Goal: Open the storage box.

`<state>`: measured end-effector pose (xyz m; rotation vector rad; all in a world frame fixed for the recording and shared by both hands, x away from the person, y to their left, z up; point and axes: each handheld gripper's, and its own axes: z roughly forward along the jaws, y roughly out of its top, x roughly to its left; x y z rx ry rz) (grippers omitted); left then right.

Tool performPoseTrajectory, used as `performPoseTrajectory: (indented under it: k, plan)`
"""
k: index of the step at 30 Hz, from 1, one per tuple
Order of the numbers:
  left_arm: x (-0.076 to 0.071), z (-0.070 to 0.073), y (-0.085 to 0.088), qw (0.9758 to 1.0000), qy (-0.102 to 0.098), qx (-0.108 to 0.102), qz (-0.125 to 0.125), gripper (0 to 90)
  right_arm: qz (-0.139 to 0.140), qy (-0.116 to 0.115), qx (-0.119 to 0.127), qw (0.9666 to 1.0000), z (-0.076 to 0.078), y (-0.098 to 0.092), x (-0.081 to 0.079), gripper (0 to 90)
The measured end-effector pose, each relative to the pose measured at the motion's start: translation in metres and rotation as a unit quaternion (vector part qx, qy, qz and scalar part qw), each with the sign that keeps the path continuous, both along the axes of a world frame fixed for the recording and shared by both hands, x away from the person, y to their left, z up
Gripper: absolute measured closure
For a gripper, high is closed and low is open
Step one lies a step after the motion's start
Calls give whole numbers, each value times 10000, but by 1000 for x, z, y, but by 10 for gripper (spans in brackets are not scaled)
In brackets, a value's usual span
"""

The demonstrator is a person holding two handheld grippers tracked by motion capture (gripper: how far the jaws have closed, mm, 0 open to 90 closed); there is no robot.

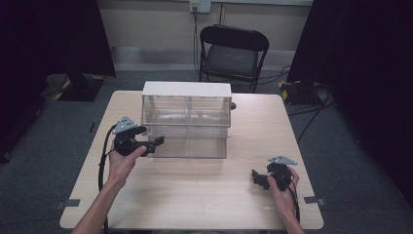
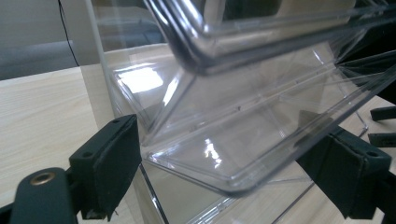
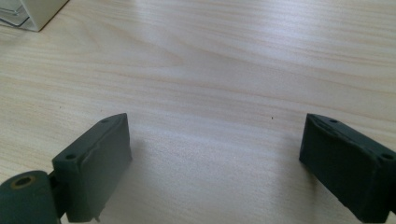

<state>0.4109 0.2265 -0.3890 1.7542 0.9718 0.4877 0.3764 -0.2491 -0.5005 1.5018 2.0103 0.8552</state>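
A clear plastic drawer cabinet [image 1: 185,117] with a white top stands at the back middle of the wooden table [image 1: 195,200]. Its lower drawer [image 1: 190,144] is pulled out toward me. My left gripper [image 1: 158,142] is at that drawer's left front corner. In the left gripper view the drawer's clear rim [image 2: 243,154] runs between the pads of the left gripper [image 2: 224,168]; the jaws stand apart and I see no firm pinch. My right gripper [image 1: 258,178] rests low over bare wood at the front right. It is open, with nothing between its pads [image 3: 93,163].
A black folding chair [image 1: 233,51] stands behind the table. Dark curtains hang at both sides. Cables trail from each gripper toward the table's front edge. A corner of the cabinet [image 3: 28,11] lies far from the right gripper's jaws.
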Motion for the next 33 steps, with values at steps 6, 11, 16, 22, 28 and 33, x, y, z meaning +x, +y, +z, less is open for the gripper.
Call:
performPoseTrajectory:
  k: [6,11,16,22,28,33]
  plan:
    - [1,6,0,10000,-46,-43,-24,129,2,-1,0,10000,0,0,0,83]
    - [1,7,0,10000,-71,-46,-19,121,0,0,1,10000,0,0,0,83]
    - [1,7,0,9999,-105,-109,-11,113,0,0,0,10000,0,0,0,83]
    - [1,8,-1,9999,-116,-54,-1,111,1,0,0,10000,0,0,0,83]
    - [2,9,-2,9999,-109,-69,15,110,5,-3,1,10000,0,0,0,83]
    - [2,9,-1,9999,-116,-70,7,110,1,0,1,10000,0,0,0,83]
